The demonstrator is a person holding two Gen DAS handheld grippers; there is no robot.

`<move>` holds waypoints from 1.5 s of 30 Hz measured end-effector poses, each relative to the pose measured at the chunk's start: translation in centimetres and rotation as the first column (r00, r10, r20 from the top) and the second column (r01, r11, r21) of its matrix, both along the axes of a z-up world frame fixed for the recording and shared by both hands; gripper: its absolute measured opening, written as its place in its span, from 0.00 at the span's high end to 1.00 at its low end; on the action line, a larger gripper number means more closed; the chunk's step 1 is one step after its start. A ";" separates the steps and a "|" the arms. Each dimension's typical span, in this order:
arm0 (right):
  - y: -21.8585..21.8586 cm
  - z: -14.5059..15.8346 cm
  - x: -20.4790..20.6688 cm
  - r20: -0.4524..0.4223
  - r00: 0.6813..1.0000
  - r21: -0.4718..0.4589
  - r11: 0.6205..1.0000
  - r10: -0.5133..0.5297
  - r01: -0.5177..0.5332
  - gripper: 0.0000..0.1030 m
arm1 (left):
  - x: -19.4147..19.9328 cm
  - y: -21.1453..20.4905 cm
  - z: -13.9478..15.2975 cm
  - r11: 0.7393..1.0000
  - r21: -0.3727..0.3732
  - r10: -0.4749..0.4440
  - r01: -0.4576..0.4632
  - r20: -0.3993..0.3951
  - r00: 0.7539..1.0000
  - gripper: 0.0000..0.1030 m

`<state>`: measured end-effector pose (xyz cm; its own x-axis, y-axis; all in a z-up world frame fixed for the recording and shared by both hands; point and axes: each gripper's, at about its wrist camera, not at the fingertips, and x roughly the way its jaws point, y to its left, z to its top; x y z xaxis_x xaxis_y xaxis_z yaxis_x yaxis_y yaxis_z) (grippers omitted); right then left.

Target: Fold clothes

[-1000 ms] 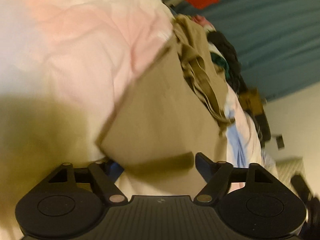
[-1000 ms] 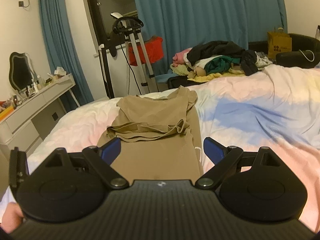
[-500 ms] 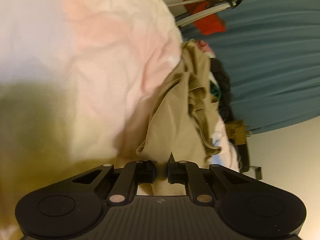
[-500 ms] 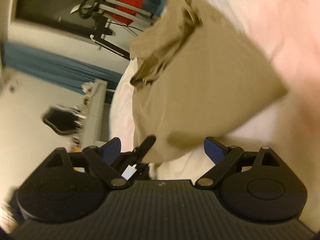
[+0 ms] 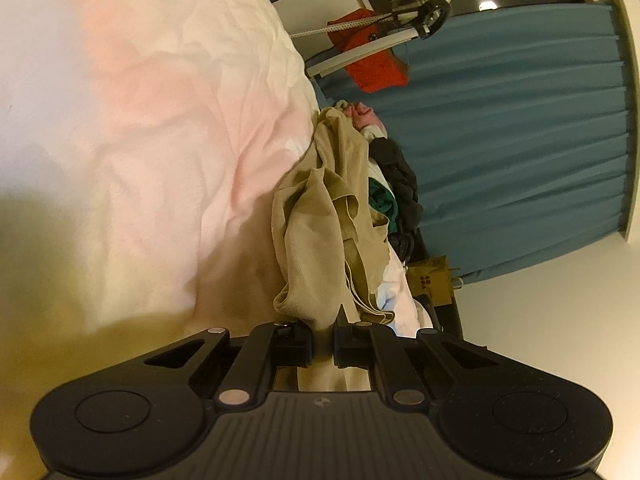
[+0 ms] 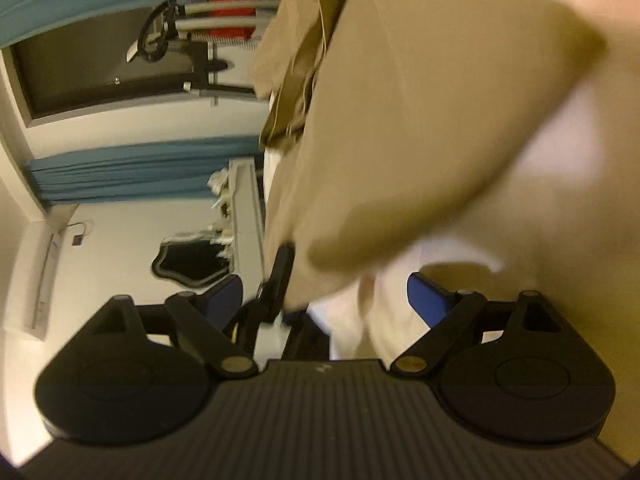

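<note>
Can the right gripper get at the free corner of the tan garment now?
Probably yes: the right gripper is open, the tan garment hangs just ahead, and nothing lies between.

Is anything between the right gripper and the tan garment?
Nothing visible. The right gripper is open with the tan garment directly ahead over pale bedding. The left gripper is shut on another edge.

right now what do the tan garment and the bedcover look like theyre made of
Tan garment: seemingly a thin knit, matte; faint fine ribbing and soft drooping folds where the left tool pinches it. Bedcover: probably soft woven cotton, matte, finely crinkled, pink-white; fibre uncertain.
</note>
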<state>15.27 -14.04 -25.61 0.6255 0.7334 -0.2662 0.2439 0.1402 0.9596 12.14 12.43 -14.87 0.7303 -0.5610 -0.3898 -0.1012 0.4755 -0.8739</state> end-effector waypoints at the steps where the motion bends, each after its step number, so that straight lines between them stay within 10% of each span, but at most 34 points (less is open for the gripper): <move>1: 0.4 0.0 -0.1 0.000 1.000 0.006 1.000 0.017 -0.017 0.10 | -0.1 0.1 0.0 1.000 -0.003 0.000 0.000 0.000 1.000 0.91; 8: -1.5 0.2 -1.2 -0.022 0.990 -0.100 0.986 -0.139 0.137 0.27 | -0.3 0.3 0.1 1.000 -0.016 0.009 -0.009 0.005 1.000 0.91; 15: -5.6 0.7 -3.7 -0.047 0.900 -0.211 0.885 -0.433 0.414 0.42 | -0.5 0.5 0.3 0.999 -0.027 0.019 -0.019 0.010 1.000 0.92; 19: -6.4 0.8 -3.8 -0.060 0.895 -0.261 0.873 -0.442 0.413 0.81 | -0.6 0.6 0.6 1.000 -0.007 0.014 -0.014 0.006 1.000 0.92; 22: -6.7 1.4 -4.0 -0.020 0.897 -0.304 0.857 -0.441 0.415 0.89 | -0.7 0.6 1.0 1.000 0.024 0.004 -0.004 0.000 1.000 0.92; 34: -6.4 8.9 -8.5 0.231 0.894 -0.384 0.809 -0.383 0.445 0.91 | -6.8 0.8 7.1 0.996 0.077 -0.042 0.034 0.113 0.993 0.94; 45: -4.2 14.2 -24.4 0.353 0.892 -0.490 0.756 -0.284 0.434 0.91 | -23.4 1.8 11.8 0.994 0.097 -0.054 0.041 0.142 0.988 0.94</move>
<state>-9.18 -18.24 -11.43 0.9103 0.2198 -0.3507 0.1558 0.6030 0.7823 -11.30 14.23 -3.10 0.7560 -0.5627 -0.3345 0.0476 0.5569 -0.8292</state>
